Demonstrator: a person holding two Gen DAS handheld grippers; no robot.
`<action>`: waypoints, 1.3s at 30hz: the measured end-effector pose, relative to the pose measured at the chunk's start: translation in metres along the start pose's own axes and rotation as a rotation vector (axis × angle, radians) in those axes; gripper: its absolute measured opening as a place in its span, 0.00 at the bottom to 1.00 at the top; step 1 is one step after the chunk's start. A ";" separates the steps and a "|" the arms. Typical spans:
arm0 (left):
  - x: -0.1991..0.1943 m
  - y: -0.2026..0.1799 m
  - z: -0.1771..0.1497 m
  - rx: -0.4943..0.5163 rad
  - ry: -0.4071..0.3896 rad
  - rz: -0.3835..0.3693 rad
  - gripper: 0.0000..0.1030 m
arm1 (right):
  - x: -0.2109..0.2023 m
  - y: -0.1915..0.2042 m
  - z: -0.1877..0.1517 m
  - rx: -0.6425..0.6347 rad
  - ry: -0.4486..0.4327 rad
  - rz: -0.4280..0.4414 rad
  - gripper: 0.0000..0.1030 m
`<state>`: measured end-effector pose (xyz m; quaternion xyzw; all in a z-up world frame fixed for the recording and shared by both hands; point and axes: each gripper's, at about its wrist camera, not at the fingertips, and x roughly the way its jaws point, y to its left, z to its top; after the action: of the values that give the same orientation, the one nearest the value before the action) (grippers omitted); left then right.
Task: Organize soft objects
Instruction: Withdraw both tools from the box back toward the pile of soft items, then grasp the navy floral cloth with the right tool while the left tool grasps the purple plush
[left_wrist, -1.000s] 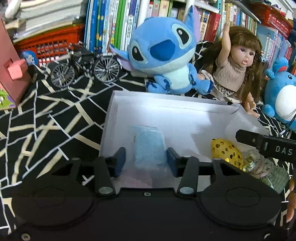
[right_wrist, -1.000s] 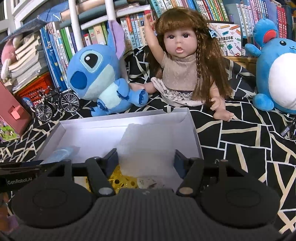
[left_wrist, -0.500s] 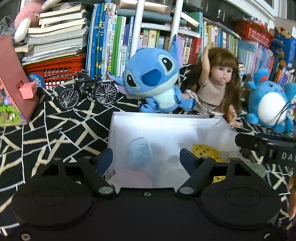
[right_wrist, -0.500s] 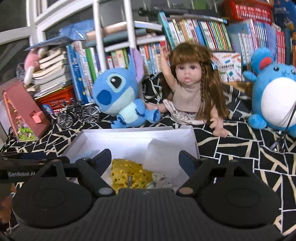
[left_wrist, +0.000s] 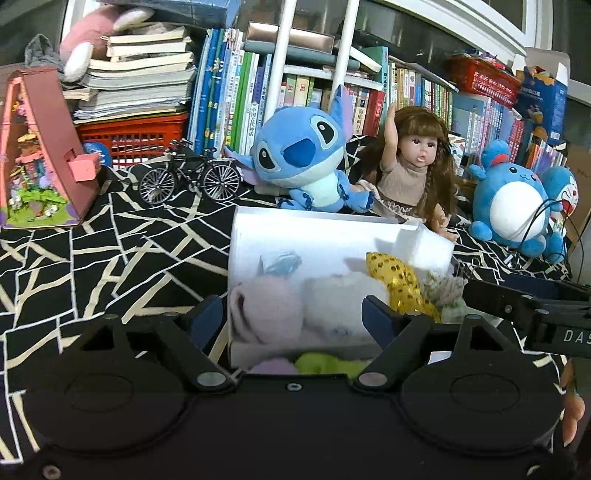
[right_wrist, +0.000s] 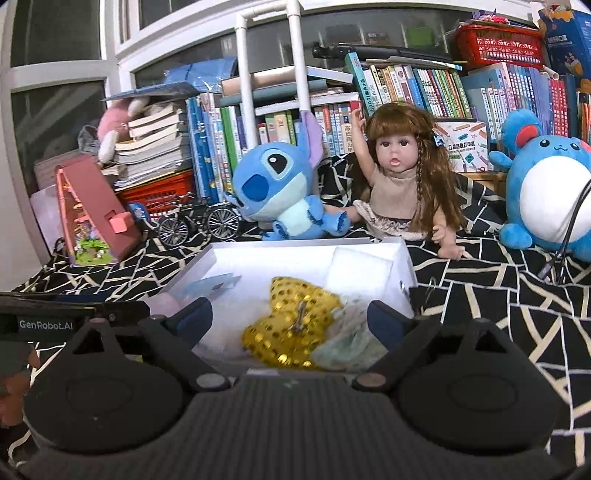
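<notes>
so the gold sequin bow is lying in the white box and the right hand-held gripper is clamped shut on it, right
Not quite. The gold sequin bow is lying in the white box, but the right hand-held gripper is open, its jaws wide apart and just opened further, with nothing held. The right wrist view shows it.

The white box's (left_wrist: 306, 229) near wall is hidden behind the left tool's body at frame bottom — the green item (left_wrist: 325, 363) there is half covered, its kind unclear.

White box (left_wrist: 295, 229); gold sequinned bow (right_wrist: 291, 328).
</notes>
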<state>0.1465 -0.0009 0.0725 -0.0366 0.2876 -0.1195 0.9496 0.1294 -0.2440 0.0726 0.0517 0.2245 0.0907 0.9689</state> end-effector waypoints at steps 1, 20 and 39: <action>-0.003 0.001 -0.004 0.003 -0.005 0.004 0.80 | -0.003 0.002 -0.003 -0.002 -0.002 0.004 0.94; -0.049 0.012 -0.079 -0.036 -0.067 0.092 0.83 | -0.036 0.038 -0.067 -0.101 -0.019 0.047 0.98; -0.048 0.022 -0.103 -0.037 -0.073 0.135 0.84 | -0.025 0.057 -0.093 -0.140 -0.017 0.042 0.99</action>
<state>0.0552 0.0325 0.0097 -0.0389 0.2566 -0.0482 0.9645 0.0571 -0.1874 0.0083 -0.0108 0.2083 0.1262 0.9698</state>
